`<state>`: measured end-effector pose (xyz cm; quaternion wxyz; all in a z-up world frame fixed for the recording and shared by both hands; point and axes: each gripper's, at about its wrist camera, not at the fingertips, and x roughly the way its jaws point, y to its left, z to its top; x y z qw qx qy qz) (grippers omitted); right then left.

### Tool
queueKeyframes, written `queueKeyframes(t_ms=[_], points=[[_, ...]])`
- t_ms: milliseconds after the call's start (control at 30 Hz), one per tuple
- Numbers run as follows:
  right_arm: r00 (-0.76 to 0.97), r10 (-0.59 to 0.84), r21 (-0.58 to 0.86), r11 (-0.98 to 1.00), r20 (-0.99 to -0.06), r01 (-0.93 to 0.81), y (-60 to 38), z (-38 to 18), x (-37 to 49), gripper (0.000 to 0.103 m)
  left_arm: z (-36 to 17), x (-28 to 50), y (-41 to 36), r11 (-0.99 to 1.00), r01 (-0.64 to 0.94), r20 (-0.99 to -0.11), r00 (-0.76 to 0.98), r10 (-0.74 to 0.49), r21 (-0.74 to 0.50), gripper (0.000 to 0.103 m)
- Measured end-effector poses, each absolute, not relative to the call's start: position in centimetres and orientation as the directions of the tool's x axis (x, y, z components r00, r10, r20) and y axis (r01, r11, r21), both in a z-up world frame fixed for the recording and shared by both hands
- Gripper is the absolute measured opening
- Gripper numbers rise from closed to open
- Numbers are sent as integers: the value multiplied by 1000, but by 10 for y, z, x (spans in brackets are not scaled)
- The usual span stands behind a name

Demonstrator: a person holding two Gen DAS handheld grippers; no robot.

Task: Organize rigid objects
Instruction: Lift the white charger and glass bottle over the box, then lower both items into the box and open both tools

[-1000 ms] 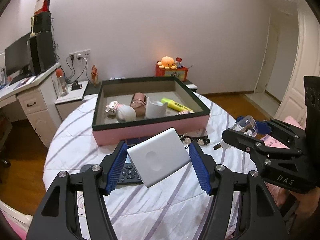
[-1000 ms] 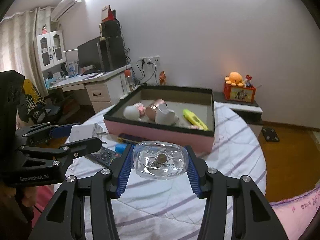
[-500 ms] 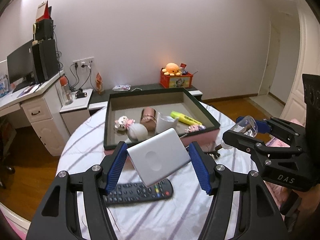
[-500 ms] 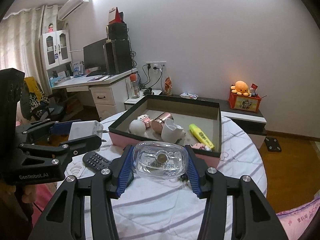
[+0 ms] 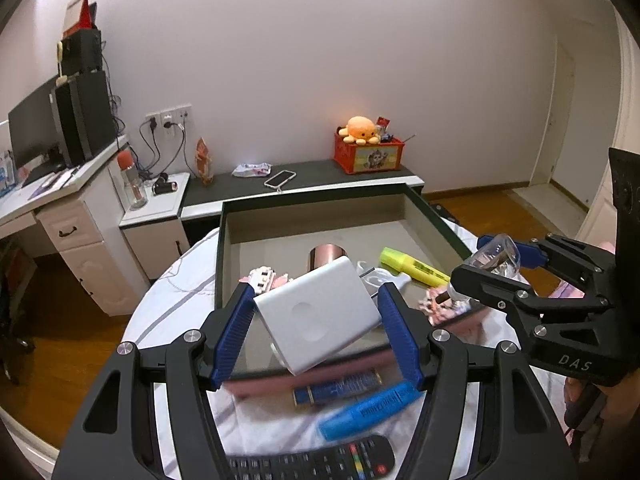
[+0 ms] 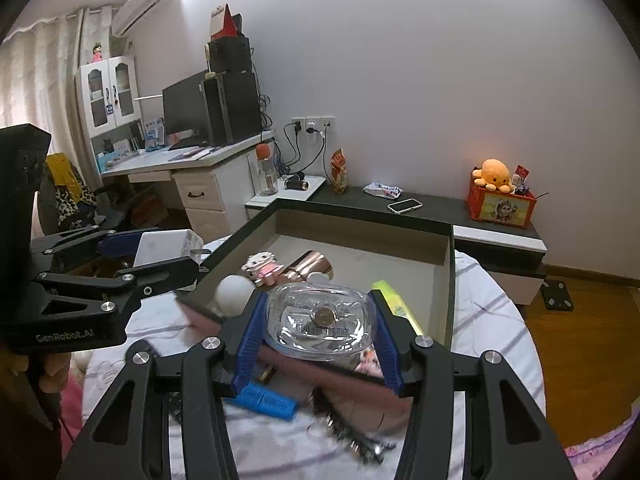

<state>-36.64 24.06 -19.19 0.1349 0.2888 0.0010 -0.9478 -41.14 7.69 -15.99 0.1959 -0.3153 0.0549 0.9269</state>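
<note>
My left gripper [image 5: 316,330] clamps a white charger [image 5: 318,316], tilted, hanging just above the near wall of the tray [image 5: 320,204]. My right gripper [image 6: 318,330] squeezes a clear glass bottle [image 6: 320,322] over that same near wall. Inside the tray lie a yellow highlighter [image 5: 414,266], a copper cup [image 5: 326,254] and a white ball [image 6: 234,290]. In front of the tray: a blue marker [image 5: 370,410] and a remote [image 5: 312,460].

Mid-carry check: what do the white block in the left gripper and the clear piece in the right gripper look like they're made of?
White block: likely matte plastic, with even sheen and rounded corners. Clear piece: glass or hard clear plastic, see-through with bright glints; which one is unclear.
</note>
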Motion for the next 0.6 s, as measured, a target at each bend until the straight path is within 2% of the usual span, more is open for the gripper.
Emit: queueKeyframes(t_ms=[367,600], points=[[-777,-234,55,-967,-584,250,244,-199,-435,52,-170,-479,93,-919,-394,-639,-699,320,-30,65],[-730,-219,56,-969,-647,241,240,-222,-473,52,-190,-513,98,-932,-362,-686,-674,275,-17,65]])
